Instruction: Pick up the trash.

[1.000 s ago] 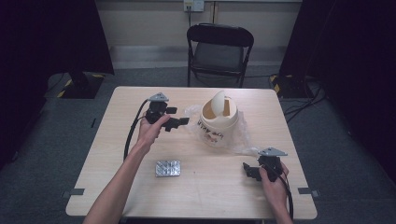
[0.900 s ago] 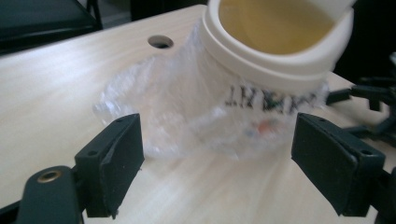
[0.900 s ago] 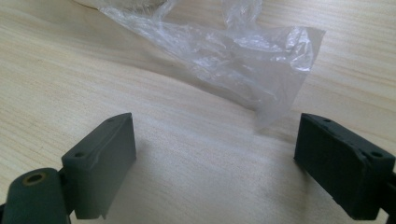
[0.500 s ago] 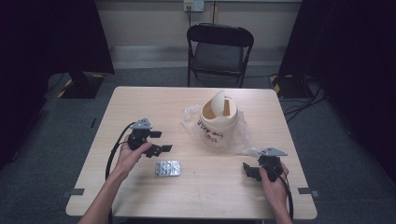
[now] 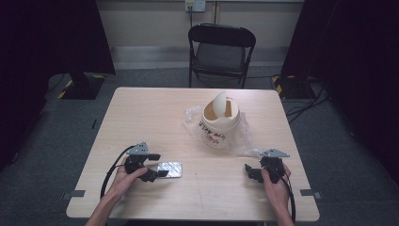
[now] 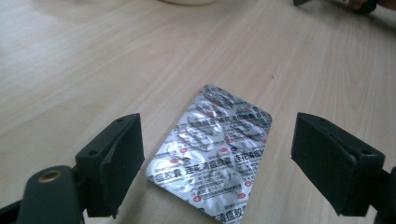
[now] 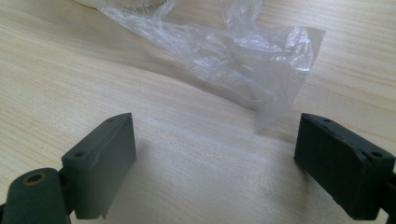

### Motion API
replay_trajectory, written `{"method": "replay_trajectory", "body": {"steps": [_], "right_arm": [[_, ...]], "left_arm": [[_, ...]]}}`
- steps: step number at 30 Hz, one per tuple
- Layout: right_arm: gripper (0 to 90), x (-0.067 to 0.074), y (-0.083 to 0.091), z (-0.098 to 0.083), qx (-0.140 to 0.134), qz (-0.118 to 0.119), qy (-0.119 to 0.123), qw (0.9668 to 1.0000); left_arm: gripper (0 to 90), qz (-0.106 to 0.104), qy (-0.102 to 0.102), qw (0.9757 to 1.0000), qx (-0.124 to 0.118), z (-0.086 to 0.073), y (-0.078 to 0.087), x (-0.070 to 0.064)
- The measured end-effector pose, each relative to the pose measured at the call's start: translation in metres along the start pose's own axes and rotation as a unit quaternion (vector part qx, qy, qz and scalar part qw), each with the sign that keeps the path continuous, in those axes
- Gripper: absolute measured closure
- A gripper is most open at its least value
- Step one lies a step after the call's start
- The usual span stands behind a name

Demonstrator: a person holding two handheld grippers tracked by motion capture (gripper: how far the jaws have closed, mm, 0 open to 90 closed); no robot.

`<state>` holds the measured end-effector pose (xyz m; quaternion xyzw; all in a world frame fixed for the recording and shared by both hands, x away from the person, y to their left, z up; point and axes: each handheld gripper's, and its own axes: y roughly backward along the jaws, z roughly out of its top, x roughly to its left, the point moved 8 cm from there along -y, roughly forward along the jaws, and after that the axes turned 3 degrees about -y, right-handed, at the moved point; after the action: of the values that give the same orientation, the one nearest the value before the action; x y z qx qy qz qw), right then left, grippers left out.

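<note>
Foil pill strip (image 6: 212, 154) lies flat on the table (image 5: 141, 113), well in front of the small bin (image 5: 220, 123), between my left gripper (image 6: 217, 168)'s open jaws, untouched. I judge it light, thin, slippery and bendable; I would pinch its long edges. My right gripper (image 7: 215, 168) is open, empty.

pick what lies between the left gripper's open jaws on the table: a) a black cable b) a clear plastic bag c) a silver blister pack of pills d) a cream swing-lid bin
c: in the left gripper view the silver blister pack lies flat on the wooden table, between the open jaws of the left gripper, which do not touch it.
</note>
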<state>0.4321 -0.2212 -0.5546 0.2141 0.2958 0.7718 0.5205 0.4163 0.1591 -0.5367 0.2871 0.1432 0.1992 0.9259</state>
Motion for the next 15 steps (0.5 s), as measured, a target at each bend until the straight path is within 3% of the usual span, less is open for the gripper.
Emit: {"method": "replay_trajectory", "body": {"steps": [3, 6, 11, 15], "right_arm": [[11.5, 0.0, 0.0, 0.0, 0.0, 0.0, 0.0, 1.0], [11.5, 0.0, 0.0, 0.0, 0.0, 0.0, 0.001, 1.0], [11.5, 0.0, 0.0, 0.0, -0.001, 0.0, 0.001, 1.0], [11.5, 0.0, 0.0, 0.0, 0.0, 0.0, 0.0, 1.0]], "left_arm": [[16.3, -0.003, -0.005, 0.9998, 0.017, -0.005, -0.008, 0.0], [15.2, 0.008, -0.021, 0.9993, 0.031, -0.009, -0.012, -0.002], [15.8, 0.017, -0.019, 0.9992, 0.029, -0.013, -0.009, -0.005], [16.1, 0.037, -0.029, 0.9981, 0.039, -0.022, 0.0, -0.015]]}}
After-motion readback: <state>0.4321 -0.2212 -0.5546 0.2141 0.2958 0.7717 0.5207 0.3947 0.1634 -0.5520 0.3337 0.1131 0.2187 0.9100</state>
